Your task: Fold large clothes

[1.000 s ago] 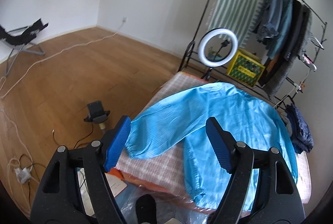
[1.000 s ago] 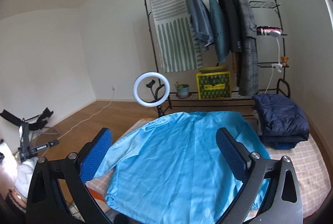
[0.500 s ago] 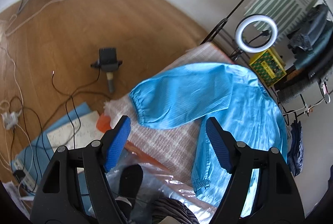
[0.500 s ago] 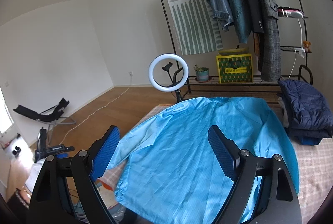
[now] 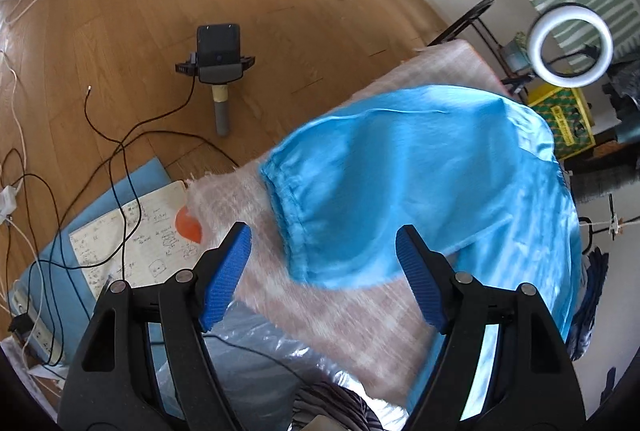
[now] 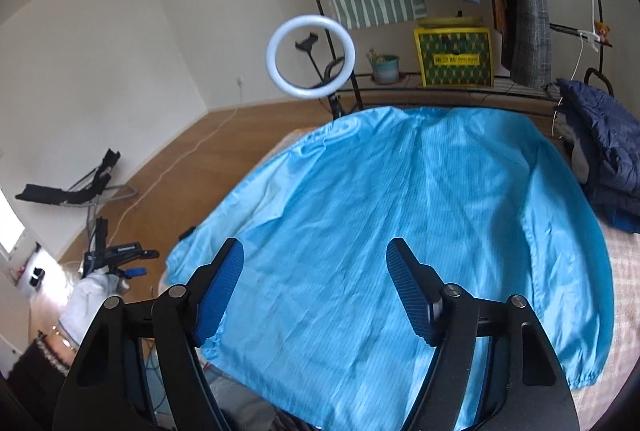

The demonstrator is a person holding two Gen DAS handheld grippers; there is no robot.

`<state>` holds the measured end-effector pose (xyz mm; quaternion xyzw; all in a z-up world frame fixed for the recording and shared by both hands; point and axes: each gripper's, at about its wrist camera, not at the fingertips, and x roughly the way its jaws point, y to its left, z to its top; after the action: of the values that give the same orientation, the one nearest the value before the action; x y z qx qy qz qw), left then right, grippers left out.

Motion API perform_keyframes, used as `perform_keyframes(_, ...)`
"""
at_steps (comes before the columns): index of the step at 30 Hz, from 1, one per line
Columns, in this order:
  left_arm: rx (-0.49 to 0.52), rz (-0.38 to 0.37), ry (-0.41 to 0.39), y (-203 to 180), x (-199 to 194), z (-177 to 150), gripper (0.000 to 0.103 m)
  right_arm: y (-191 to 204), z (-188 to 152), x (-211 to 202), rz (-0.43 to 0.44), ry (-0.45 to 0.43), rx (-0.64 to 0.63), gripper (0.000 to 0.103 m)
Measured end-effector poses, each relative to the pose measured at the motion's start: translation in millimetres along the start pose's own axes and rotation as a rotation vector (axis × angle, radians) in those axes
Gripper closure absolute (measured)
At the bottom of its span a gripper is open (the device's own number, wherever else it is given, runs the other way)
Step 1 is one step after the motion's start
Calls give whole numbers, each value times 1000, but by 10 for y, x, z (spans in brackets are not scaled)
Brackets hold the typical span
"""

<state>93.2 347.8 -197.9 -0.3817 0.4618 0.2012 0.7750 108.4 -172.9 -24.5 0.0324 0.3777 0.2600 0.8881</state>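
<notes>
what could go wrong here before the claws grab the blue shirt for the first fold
1. The sleeve cuff lies close to the edge of the pink blanket; a shallow pinch by the open left claw could catch blanket too, or drag the sleeve off the edge.
2. The blue shirt looks thin and slippery, so the open right claw may lose its hem.
3. The navy jacket pile touches the shirt's far side and could get dragged along.

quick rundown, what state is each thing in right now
blue jacket: spread flat on the bed, unfolded
left sleeve: lying across the bed, cuff free
left tool: open, empty, above the cuff
right tool: open, empty, over the hem
ring light: on
navy jacket: folded, beside the blue one
</notes>
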Motion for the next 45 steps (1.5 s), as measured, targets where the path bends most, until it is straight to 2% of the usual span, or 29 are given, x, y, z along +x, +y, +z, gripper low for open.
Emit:
perform_keyframes(6, -68, -17, 34, 207, 351, 188, 26, 150, -32, 285, 2, 47, -38, 33)
perform_keyframes(10, -84, -34, 72, 216, 540, 223, 26, 188, -54, 392, 5, 63, -39, 34)
perform_keyframes(12, -88, -31, 62, 203, 572, 242, 26, 181, -72, 399, 1, 67, -38, 34)
perform_keyframes(14, -76, -41, 47, 165, 577, 273, 38, 164, -87, 412, -7, 65, -35, 34)
perform_keyframes(16, -39, -5, 48, 108, 610, 294, 81, 124, -92, 427, -15, 67, -28, 34)
perform_keyframes(17, -19, 13, 48, 81, 633, 292, 88, 103, -92, 431, -18, 70, -23, 34)
perform_keyframes(22, -18, -27, -21, 18, 472, 298, 93, 52, -111, 438, -33, 71, -14, 39)
perform_keyframes(24, 19, -50, -64, -78, 317, 307, 93, 30, -117, 447, -35, 72, -12, 39)
perform_keyframes(28, 88, -129, -119, -338, 13, 229, 94, -45, -138, 525, -28, 96, 5, 51)
perform_keyframes(32, 205, -213, -143, -729, -249, -5, 95, -99, -158, 603, -20, 114, 29, 52)
perform_keyframes(39, 526, -309, -182, -1572, -644, -793, 95, -194, -155, 621, -45, 104, 46, 52)
perform_keyframes(42, 640, -351, -156, -1808, -699, -1195, 95, -224, -129, 609, -51, 99, 45, 52)
perform_keyframes(45, 735, -389, -95, -1951, -678, -1554, 96, -235, -113, 597, -60, 93, 39, 52)
